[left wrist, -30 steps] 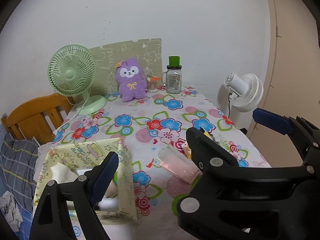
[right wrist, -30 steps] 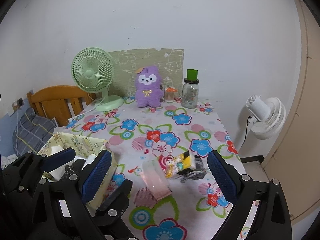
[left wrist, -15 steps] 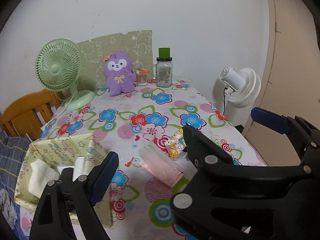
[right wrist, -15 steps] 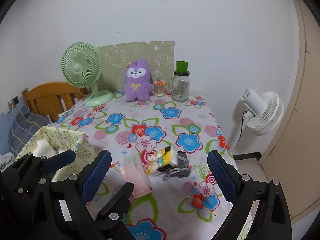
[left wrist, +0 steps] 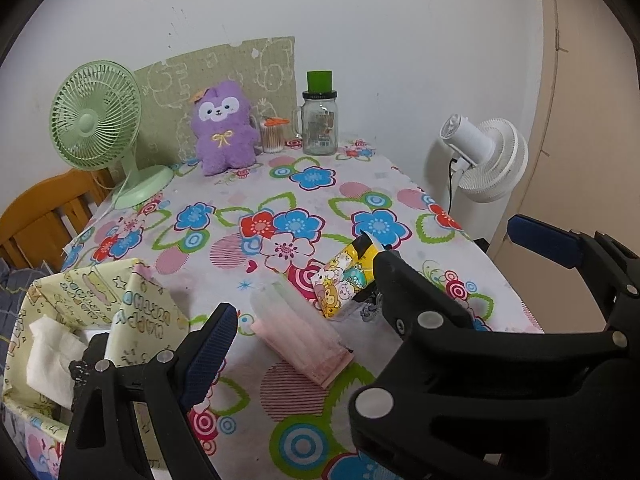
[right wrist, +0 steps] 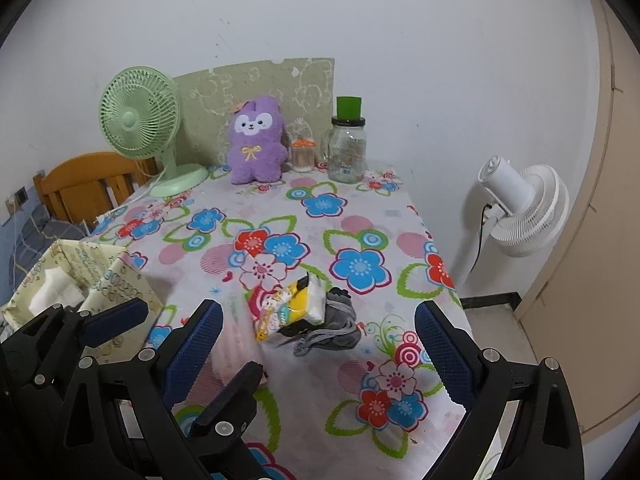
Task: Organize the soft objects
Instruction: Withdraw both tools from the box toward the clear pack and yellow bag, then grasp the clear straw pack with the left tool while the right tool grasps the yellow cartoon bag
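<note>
A yellow cartoon-print tissue pack (right wrist: 290,308) lies on a grey cloth pouch (right wrist: 336,326) near the table's front right; the pack also shows in the left wrist view (left wrist: 346,280). A pink pack (left wrist: 300,330) lies just left of it. A pale yellow fabric basket (left wrist: 80,320) holding white tissues stands at the front left and shows in the right wrist view (right wrist: 80,276) too. My left gripper (left wrist: 372,276) is open and empty above the pink pack. My right gripper (right wrist: 318,350) is open and empty, just in front of the tissue pack.
A purple plush toy (right wrist: 256,140), a green desk fan (right wrist: 140,120), a glass jar with a green lid (right wrist: 347,144) and a small orange-lidded cup (right wrist: 303,156) stand at the table's far edge. A white floor fan (right wrist: 520,208) stands right of the table, a wooden chair (right wrist: 88,184) left.
Both grippers have swung right and lower toward the table's front. The tissue pack and pink pack now sit nearer the middle of both views, and the basket has slid left.
</note>
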